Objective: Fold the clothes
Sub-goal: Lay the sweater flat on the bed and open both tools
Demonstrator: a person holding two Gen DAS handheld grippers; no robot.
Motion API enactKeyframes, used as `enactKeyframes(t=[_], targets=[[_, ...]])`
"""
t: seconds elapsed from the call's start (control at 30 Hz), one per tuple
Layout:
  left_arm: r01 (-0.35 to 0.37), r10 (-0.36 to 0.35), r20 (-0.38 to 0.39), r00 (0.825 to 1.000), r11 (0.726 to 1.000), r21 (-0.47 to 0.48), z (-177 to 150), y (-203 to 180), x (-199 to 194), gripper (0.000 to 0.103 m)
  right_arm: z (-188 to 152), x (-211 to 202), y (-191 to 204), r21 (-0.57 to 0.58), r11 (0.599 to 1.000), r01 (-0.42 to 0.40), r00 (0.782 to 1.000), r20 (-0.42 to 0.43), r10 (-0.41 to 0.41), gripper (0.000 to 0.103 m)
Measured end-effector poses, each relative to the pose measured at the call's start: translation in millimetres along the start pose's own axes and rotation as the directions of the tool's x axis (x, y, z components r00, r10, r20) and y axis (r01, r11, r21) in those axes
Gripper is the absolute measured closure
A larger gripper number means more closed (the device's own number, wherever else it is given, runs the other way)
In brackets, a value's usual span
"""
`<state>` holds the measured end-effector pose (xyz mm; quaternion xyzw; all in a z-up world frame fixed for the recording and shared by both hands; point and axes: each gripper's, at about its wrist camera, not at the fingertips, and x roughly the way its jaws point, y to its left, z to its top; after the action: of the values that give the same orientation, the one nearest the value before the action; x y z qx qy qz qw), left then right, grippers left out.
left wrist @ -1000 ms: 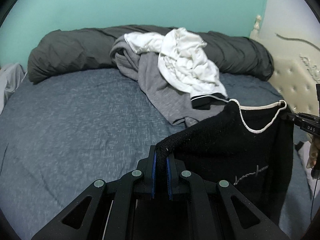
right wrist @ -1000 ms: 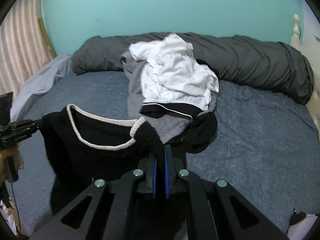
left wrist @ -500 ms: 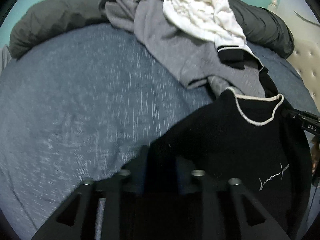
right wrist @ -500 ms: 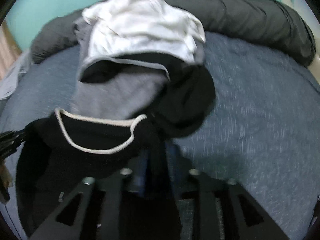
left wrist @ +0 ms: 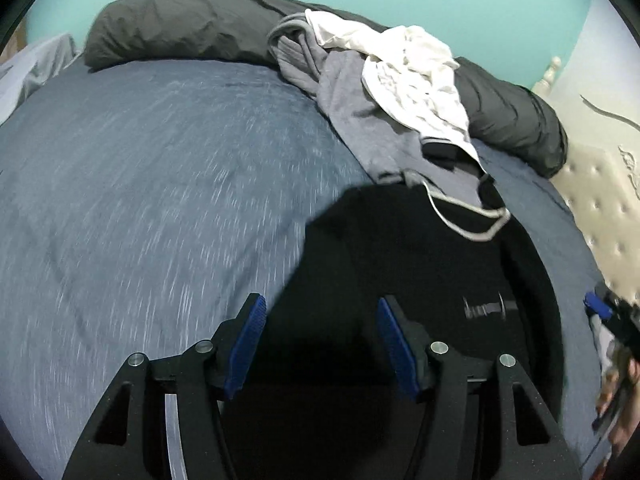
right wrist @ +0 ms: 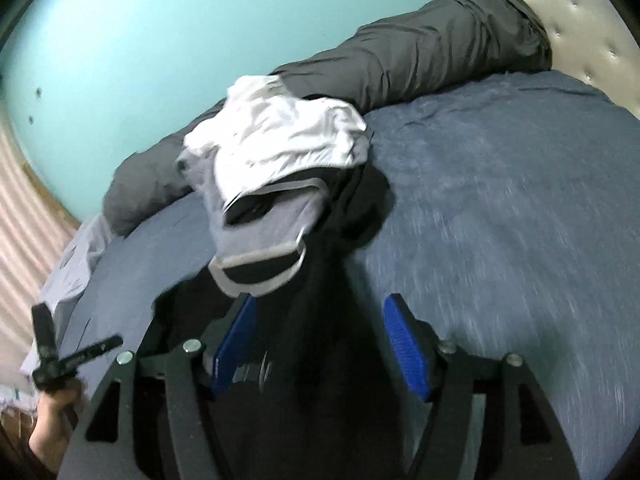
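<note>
Lying flat on the blue bedspread, your black sweater sits beneath both spread-open claws, left gripper and right gripper; neither grips anything

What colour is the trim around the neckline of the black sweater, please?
Off-white trim on the black sweater; it shows best in the left wrist view.

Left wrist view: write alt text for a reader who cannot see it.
The left gripper hangs open above a black sweater with a cream-trimmed collar, spread on a blue bedspread. Behind the sweater lies a pile of grey and white clothes against a rolled dark duvet. The right gripper shows at the right edge.
</note>
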<state>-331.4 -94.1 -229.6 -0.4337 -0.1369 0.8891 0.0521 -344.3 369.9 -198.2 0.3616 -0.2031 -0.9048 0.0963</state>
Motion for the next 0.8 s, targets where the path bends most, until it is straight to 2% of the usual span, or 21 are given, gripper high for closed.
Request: enactKeyframes(t=[0.1,0.3,0.4,0.57,0.8], targets=[[0.014,-0.014,0.009,1.000,1.000,-0.022,-36.7,-6.0,-23.5,0.041,-45.1,-35.4,9.3,0.015,0.999,-0.051,0.999,-0.006,0.051,0.035],[0.030,-0.031,-0.010,0.999,0.996,-0.088,-103.2,-8.1,-52.3,0.040,-110.9,-75.6,22.5,0.033,0.996,-0.086,0.996,-0.020,0.086,0.035],[0.022,-0.025,-0.019,1.000,0.993,-0.112,-135.0,-9.6,-60.7,0.040,-135.3,-90.3,26.3,0.020,0.998,-0.064,0.998,0.000,0.064,0.035],[0.015,-0.021,-0.067,0.998,0.995,-0.096,-172.3,-22.1,-63.5,0.040,-151.2,-82.6,27.8,-0.003,0.997,-0.072,0.997,-0.015,0.071,0.035],[-0.011,0.006,-0.098,0.995,0.998,-0.054,-197.7,-45.7,-74.8,0.040,-164.7,-68.5,28.3,-0.009,0.995,-0.103,0.994,-0.048,0.103,0.035]])
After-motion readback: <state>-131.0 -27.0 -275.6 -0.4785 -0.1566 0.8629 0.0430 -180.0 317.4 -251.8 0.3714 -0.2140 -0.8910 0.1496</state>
